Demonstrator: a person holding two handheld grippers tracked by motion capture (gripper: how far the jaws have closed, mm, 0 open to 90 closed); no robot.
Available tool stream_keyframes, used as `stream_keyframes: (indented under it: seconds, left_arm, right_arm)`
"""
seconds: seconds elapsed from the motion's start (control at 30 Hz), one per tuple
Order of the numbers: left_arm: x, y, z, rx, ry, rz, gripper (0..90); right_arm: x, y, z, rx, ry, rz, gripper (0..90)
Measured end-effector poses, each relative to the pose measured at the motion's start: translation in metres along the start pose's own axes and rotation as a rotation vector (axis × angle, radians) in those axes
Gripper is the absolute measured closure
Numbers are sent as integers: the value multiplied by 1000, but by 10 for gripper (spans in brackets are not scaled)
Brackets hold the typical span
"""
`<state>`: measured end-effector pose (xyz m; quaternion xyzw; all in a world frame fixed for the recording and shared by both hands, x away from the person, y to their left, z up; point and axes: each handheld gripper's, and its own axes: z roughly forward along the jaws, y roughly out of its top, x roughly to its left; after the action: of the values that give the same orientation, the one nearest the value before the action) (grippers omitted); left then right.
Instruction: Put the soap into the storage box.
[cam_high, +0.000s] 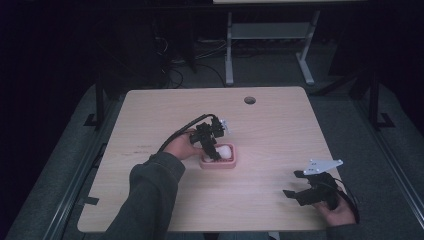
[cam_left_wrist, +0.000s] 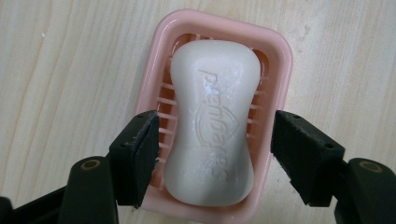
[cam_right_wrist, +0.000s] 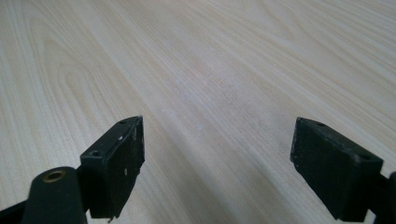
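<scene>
Hovering over white soap (cam_left_wrist: 212, 123) lying in pink dish (cam_left_wrist: 275, 51), left gripper (cam_left_wrist: 215, 140) jaws apart, untouching; right gripper (cam_right_wrist: 217, 163) spread wide above table (cam_right_wrist: 210, 70).

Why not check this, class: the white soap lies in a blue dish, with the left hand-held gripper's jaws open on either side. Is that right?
Not quite: the dish is pink, not blue, as the left gripper view shows. The rest holds: the white soap lies in it, and the left hand-held gripper has its jaws open on either side.

Left gripper (cam_left_wrist: 212, 154) points straight down, jaws apart; right gripper (cam_right_wrist: 217, 163) (low, resting) gapes wide.
</scene>
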<state>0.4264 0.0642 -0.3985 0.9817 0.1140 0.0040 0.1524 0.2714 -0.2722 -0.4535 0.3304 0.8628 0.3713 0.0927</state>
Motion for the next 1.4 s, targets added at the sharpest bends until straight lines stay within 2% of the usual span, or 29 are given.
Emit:
stream_keyframes:
  seconds: [0.6, 1.4]
  left_arm:
    - [-8, -13, -8, -19, 1, -14, 310]
    - [-18, -38, -18, -41, 9, -46, 295]
  right_arm:
    - [1, 1, 1, 5, -2, 3, 172]
    - [2, 3, 3, 10, -16, 5, 164]
